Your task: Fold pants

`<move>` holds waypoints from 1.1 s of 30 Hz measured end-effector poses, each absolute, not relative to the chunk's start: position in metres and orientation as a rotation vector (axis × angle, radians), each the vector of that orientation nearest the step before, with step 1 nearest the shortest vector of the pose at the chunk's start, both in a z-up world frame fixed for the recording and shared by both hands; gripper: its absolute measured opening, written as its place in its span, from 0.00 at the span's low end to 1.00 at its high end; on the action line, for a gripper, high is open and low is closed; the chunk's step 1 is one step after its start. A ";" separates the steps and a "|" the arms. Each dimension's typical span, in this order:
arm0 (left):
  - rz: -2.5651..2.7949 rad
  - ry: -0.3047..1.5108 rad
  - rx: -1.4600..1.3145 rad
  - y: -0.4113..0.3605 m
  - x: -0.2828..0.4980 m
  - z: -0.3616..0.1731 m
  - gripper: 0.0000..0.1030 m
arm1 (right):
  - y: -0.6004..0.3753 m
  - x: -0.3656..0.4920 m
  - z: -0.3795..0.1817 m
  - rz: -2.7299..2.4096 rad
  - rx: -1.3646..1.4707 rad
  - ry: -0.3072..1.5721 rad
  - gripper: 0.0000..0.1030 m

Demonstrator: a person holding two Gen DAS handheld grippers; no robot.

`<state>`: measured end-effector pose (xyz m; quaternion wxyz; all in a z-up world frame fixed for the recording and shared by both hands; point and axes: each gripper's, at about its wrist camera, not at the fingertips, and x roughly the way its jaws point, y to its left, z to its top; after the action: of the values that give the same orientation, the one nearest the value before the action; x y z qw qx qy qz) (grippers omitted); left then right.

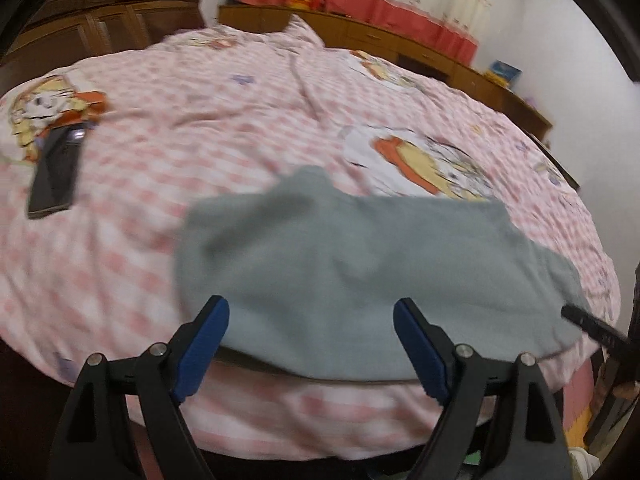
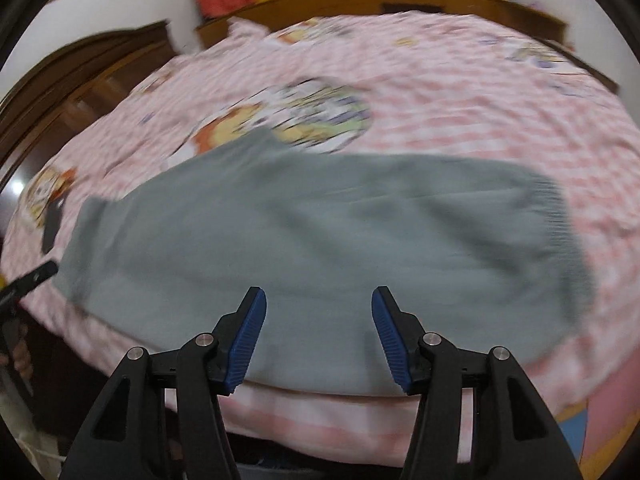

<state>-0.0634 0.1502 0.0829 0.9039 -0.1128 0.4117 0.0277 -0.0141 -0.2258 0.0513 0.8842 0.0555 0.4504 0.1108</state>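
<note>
Grey pants (image 2: pixel 320 232) lie flat along the near edge of the bed, folded lengthwise, with the ribbed waistband at the right end (image 2: pixel 560 216). In the left wrist view the pants (image 1: pixel 360 272) fill the lower middle. My left gripper (image 1: pixel 310 312) is open and empty, hovering over the near edge of the pants' left end. My right gripper (image 2: pixel 319 300) is open and empty, over the pants' middle at the near edge. The right gripper's tip shows at the right of the left wrist view (image 1: pixel 592 324). The left gripper's tip shows at the left of the right wrist view (image 2: pixel 32 280).
The bed has a pink checked cover (image 1: pixel 200 128) with cartoon prints. A dark phone (image 1: pixel 56 172) lies on the bed at the far left. A wooden wardrobe (image 1: pixel 100 20) and low wooden cabinets (image 1: pixel 400 40) stand behind the bed, with curtains above.
</note>
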 end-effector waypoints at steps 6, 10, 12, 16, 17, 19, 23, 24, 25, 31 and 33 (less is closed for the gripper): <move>0.102 0.853 -0.216 0.198 -0.049 0.077 0.85 | -0.173 -0.008 0.029 0.328 0.102 1.021 0.54; 0.088 0.867 -0.213 0.221 -0.031 0.069 0.77 | -0.155 -0.008 0.011 0.305 0.044 1.051 0.54; 0.069 0.869 -0.215 0.229 -0.019 0.064 0.66 | -0.154 -0.009 0.008 0.300 0.040 1.047 0.57; 0.040 0.889 -0.239 0.237 0.002 0.053 0.61 | -0.155 -0.011 0.002 0.313 0.059 1.036 0.64; 0.028 0.891 -0.249 0.238 0.006 0.051 0.61 | -0.154 -0.012 0.001 0.314 0.052 1.031 0.65; 0.012 0.890 -0.269 0.239 0.014 0.047 0.61 | -0.152 -0.009 0.001 0.317 0.046 1.025 0.67; -0.042 0.862 -0.311 0.236 0.019 0.049 0.31 | -0.149 -0.009 0.000 0.322 0.034 1.016 0.70; -0.087 0.853 -0.330 0.232 0.018 0.051 0.19 | -0.150 -0.009 0.000 0.324 0.036 1.014 0.71; -0.125 0.846 -0.342 0.227 0.016 0.054 0.19 | -0.150 -0.009 0.000 0.326 0.037 1.013 0.71; -0.257 0.824 -0.295 0.182 0.005 0.072 0.19 | -0.150 -0.010 -0.001 0.333 0.042 1.001 0.72; -0.310 0.830 -0.324 0.168 0.003 0.074 0.20 | -0.150 -0.011 -0.001 0.336 0.043 0.997 0.72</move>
<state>0.0031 0.1677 0.0745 0.8909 -0.1560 0.3997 -0.1491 -0.0106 -0.1505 -0.0008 0.8645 0.0206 0.4759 0.1603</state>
